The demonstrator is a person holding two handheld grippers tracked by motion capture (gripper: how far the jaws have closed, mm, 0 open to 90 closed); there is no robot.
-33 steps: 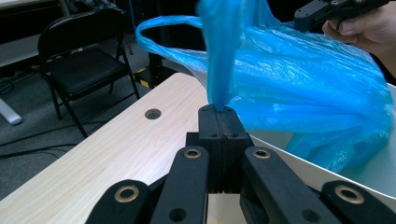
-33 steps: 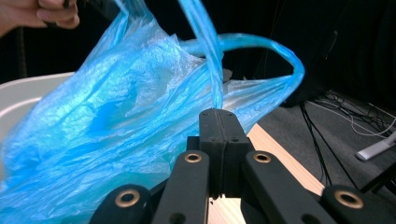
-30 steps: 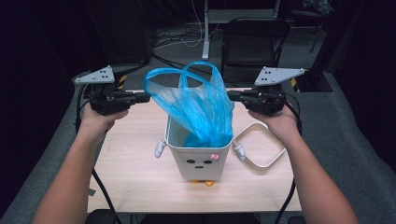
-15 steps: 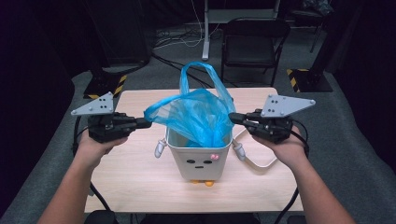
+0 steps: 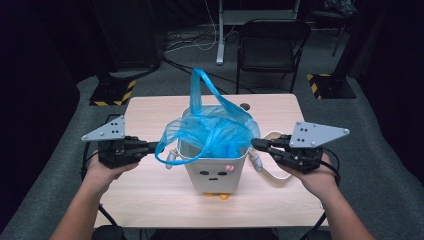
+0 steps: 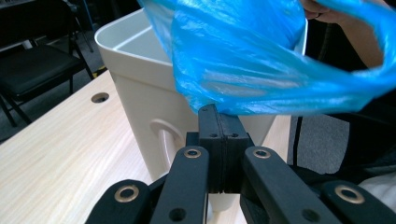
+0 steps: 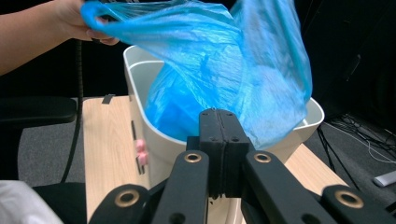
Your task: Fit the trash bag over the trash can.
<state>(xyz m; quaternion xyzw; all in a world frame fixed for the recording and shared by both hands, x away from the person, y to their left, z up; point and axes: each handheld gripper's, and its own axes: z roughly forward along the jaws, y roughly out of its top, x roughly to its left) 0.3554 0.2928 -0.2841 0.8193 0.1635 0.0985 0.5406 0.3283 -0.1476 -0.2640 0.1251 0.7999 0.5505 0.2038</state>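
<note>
Lower now, both hand-held grippers; blue bag (image 5: 212, 132) over bin (image 5: 215, 172), face high-view only.

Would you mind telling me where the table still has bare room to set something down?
The far strip of the table behind the white bin is bare, as is the near edge in front of it. Beside the bin it is crowded: the left gripper and right gripper stretch the blue bag there.

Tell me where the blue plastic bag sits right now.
In the high view, the blue bag hangs inside the white bin at table centre, its rim stretched sideways between both claws.
</note>
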